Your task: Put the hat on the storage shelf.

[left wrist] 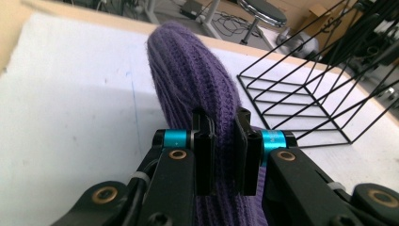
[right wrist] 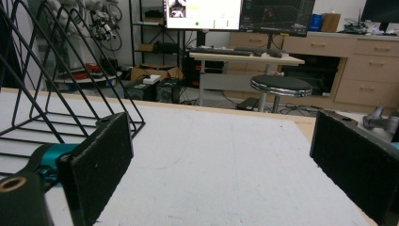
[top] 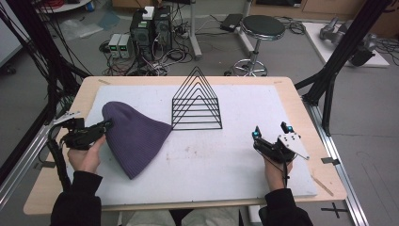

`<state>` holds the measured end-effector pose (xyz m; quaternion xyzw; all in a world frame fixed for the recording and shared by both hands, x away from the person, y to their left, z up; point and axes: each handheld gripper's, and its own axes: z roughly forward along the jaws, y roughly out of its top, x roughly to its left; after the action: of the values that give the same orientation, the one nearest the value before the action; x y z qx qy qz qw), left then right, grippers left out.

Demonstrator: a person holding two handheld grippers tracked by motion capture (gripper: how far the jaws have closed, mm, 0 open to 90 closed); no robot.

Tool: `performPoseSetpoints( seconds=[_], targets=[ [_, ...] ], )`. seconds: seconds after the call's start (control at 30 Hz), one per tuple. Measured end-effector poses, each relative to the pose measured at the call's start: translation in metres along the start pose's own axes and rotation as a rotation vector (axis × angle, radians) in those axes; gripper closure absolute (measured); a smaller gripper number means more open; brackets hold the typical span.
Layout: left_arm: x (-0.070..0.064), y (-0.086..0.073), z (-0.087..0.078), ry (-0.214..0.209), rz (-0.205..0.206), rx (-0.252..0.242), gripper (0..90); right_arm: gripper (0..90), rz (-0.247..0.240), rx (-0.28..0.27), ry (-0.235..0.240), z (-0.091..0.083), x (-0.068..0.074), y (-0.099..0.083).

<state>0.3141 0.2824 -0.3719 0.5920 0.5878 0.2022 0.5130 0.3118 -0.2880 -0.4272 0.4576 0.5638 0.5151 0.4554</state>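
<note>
Left gripper (left wrist: 225,141) clamped on purple knit beanie (top: 134,134); right gripper (top: 271,132) spread wide, holding nothing.

Beanie lies flat, ribbed, just left of black wire rack (top: 196,101), its tip touching the rack's base. Left gripper view alone shows a raised fold pinched between the jaws; high view shows the whole hat, right gripper well right of rack.

Both grippers are showing black bodies. The left gripper (left wrist: 225,141) is wearing turquoise metal rings behind its flat black jaw pads, with brass-coloured screw bushings along its arms. The right gripper (top: 271,131) is carrying turquoise tips and a grey three-cornered plate; a black cable is trailing from each. The person is wearing black sleeves with ribbed cuffs.
</note>
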Motion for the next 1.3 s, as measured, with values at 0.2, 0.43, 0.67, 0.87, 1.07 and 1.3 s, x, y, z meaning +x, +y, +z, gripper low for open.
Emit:
performPoseSetpoints(
  seconds=[0.2,0.43,0.67,0.87,1.07,1.3],
  targets=[
    [-0.017,0.007,-0.004,-0.005,0.11,-0.036,80.7,5.7,-0.003,0.0,0.001,0.0,0.0,0.0],
    [-0.032,0.024,-0.011,-0.021,0.227,-0.071,80.7,5.7,0.001,0.0,0.002,0.0,0.0,0.0],
    [-0.047,0.033,-0.018,-0.045,0.327,-0.114,80.7,5.7,0.002,0.002,0.002,0.0,0.0,0.0],
    [-0.064,0.038,-0.025,-0.04,0.469,-0.137,80.8,5.7,0.002,-0.001,0.002,-0.001,0.0,0.0],
    [-0.078,0.042,-0.032,-0.033,0.603,-0.181,80.7,5.7,-0.001,-0.004,0.001,-0.001,0.0,0.0],
    [-0.093,0.049,-0.043,-0.066,0.671,-0.231,80.7,5.7,0.004,-0.003,0.001,-0.001,0.0,0.0]
  ],
)
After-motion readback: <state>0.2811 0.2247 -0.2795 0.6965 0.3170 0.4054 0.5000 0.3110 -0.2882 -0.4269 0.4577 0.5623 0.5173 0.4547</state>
